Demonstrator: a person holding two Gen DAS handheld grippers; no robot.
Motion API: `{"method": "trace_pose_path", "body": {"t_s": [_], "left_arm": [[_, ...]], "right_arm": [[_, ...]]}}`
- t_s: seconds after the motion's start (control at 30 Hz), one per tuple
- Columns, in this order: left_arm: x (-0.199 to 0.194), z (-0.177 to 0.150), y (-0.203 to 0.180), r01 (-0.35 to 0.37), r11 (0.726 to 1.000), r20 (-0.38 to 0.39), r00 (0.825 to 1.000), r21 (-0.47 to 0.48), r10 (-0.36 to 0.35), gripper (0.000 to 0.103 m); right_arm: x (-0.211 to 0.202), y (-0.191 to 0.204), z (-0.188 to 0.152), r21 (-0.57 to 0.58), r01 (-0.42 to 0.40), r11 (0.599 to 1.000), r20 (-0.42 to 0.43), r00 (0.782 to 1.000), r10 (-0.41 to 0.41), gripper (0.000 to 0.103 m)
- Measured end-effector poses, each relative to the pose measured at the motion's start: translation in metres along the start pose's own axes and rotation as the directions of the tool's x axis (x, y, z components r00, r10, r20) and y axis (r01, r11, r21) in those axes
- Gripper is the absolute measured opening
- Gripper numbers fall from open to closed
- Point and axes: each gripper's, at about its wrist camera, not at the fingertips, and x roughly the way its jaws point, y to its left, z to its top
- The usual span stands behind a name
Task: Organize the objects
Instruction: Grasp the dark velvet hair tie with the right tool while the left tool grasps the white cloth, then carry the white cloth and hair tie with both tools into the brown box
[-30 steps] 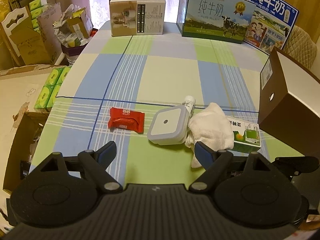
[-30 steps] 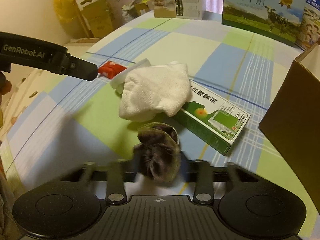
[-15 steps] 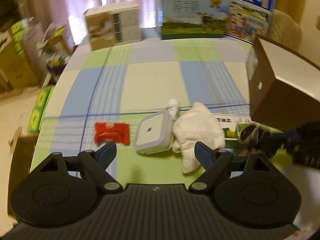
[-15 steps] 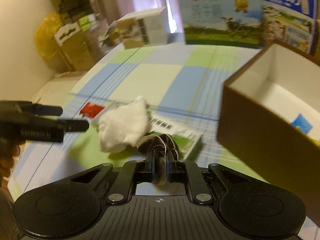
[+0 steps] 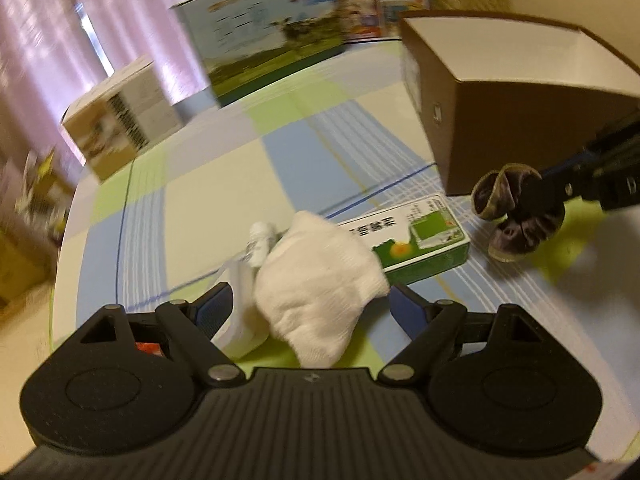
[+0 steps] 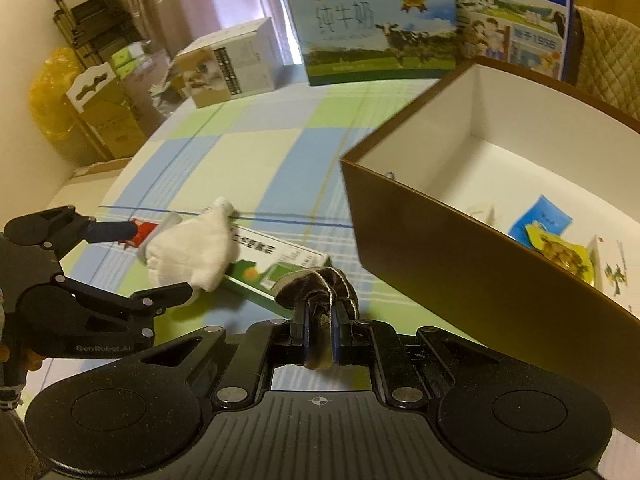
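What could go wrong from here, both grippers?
1. The right gripper pinches only a fold of the dark scrunchie; it may slip out before clearing the brown box wall.
2. The left gripper is open around the white cloth, which overlaps the white case and green carton; closing could catch or drag those.
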Motion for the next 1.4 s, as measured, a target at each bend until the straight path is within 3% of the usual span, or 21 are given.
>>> {"method": "trace_pose_path", "body": {"t_s": [0.23,0.43,0.53,0.6,0.63,0.8,0.97,1.2,1.4], "left_arm": [[0.019,0.000,-0.015,-0.030,0.992,-0.013,0.999,0.125,0.032,0.083],[0.027,-0.001,-0.023,-0.057,0.978,-0.007,0.998,0.198,0.060,0.075],[0.028,-0.003,-0.025,-0.066,0.973,-0.005,0.998,0.221,0.069,0.068],[0.028,-0.003,-0.026,-0.079,0.970,-0.006,0.997,0.230,0.083,0.049],[0.028,-0.003,-0.026,-0.087,0.969,-0.006,0.996,0.231,0.091,0.047],[0.021,-0.001,-0.022,-0.076,0.977,0.002,0.997,0.198,0.077,0.041],[-0.001,0.002,-0.019,-0.090,0.984,0.060,0.995,0.155,0.081,0.040],[-0.023,0.015,0.003,-0.032,0.999,0.101,0.994,-0.031,0.035,0.040],[-0.041,0.029,0.015,0.050,0.984,0.132,0.991,-0.173,-0.027,0.040]], "right_arm": [[0.004,-0.013,-0.002,0.028,0.030,0.999,-0.025,0.999,-0.029,0.007],[0.007,-0.017,-0.003,0.035,0.041,0.999,-0.040,0.998,-0.039,0.007],[0.007,-0.020,-0.003,0.045,0.048,0.998,-0.041,0.998,-0.046,0.007],[0.007,-0.022,-0.003,0.050,0.049,0.998,-0.042,0.998,-0.047,0.007],[0.006,-0.022,-0.003,0.051,0.049,0.997,-0.042,0.998,-0.047,0.007],[0.003,-0.022,-0.004,0.048,0.045,0.998,-0.034,0.998,-0.043,0.007],[-0.003,-0.020,-0.002,0.045,0.033,0.998,-0.017,0.999,-0.033,0.007],[-0.015,-0.015,0.002,0.044,-0.018,0.999,0.027,0.999,0.017,0.007],[-0.044,-0.008,0.012,0.042,-0.108,0.993,0.128,0.987,0.102,0.007]]}}
